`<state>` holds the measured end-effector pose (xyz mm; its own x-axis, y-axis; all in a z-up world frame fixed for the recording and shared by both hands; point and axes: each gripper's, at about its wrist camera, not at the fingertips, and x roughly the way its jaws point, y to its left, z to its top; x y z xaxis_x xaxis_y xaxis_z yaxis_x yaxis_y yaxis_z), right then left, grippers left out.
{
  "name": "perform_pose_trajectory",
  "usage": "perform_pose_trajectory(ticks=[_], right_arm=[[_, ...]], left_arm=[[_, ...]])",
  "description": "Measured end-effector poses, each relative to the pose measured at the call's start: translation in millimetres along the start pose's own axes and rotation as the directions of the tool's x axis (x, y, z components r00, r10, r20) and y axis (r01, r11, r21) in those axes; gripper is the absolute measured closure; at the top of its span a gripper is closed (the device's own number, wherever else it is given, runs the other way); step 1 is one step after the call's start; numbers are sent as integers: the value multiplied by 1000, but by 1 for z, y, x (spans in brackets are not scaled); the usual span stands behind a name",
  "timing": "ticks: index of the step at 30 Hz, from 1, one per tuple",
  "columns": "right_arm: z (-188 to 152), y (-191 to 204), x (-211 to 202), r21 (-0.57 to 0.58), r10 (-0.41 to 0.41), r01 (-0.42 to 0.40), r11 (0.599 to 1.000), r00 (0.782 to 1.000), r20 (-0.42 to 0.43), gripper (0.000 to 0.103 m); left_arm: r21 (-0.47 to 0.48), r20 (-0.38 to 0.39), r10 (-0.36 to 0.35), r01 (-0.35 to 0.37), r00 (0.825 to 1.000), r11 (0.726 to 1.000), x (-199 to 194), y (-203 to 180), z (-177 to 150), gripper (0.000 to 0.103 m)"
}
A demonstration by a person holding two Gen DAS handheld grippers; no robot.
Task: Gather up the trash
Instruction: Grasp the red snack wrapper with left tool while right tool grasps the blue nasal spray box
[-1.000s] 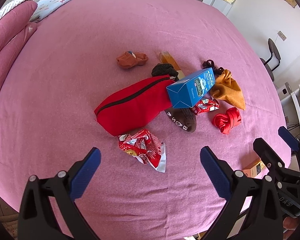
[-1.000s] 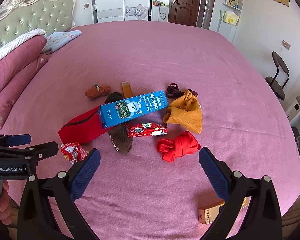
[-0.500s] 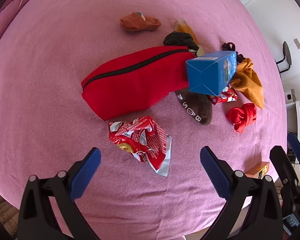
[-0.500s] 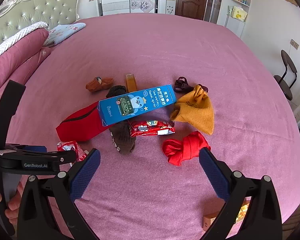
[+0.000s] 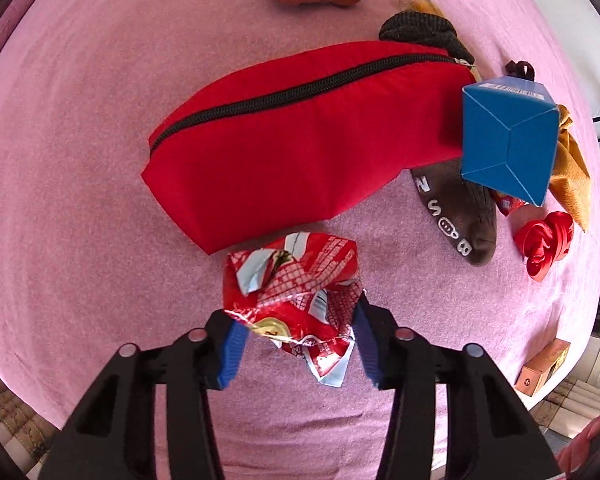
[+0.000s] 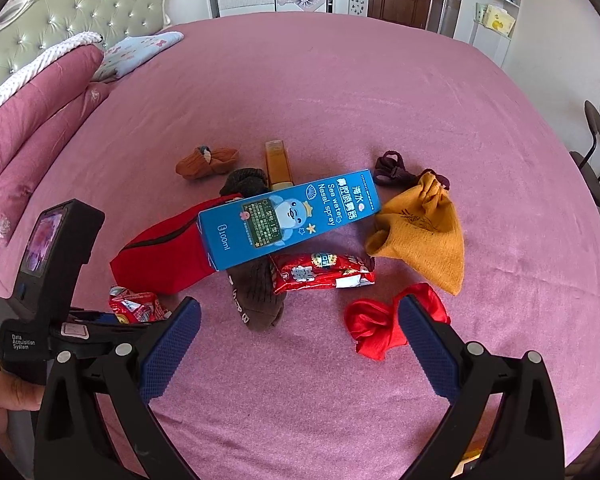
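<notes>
Left gripper pinching wrapper on bed; right gripper spread, hovering near sock.

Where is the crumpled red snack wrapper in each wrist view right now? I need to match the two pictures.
Left wrist view: crumpled red snack wrapper low centre, pinched between the left gripper fingers.
Right wrist view: wrapper at lower left, partly hidden behind the left gripper's body; right gripper open, away from it.
Shared landmark: the red zip pouch, just beyond the wrapper in both.

Red pouch, brown sock, mustard bag.
</notes>
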<state>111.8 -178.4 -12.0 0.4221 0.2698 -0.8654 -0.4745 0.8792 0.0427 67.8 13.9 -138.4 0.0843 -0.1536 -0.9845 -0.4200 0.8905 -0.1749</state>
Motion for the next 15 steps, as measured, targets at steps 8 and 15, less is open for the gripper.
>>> perform_pose_trajectory(ticks=[8,15], right_arm=[[38,-9,20,123,94,-91,988,995,-23,8],[62,-37,69,417,235,-167,894,965,-117,8]], left_arm=[[17,110,-140,139,984,990,-48,15,-4,66],[72,170,-180,170,969,983,-88,9,29,66]])
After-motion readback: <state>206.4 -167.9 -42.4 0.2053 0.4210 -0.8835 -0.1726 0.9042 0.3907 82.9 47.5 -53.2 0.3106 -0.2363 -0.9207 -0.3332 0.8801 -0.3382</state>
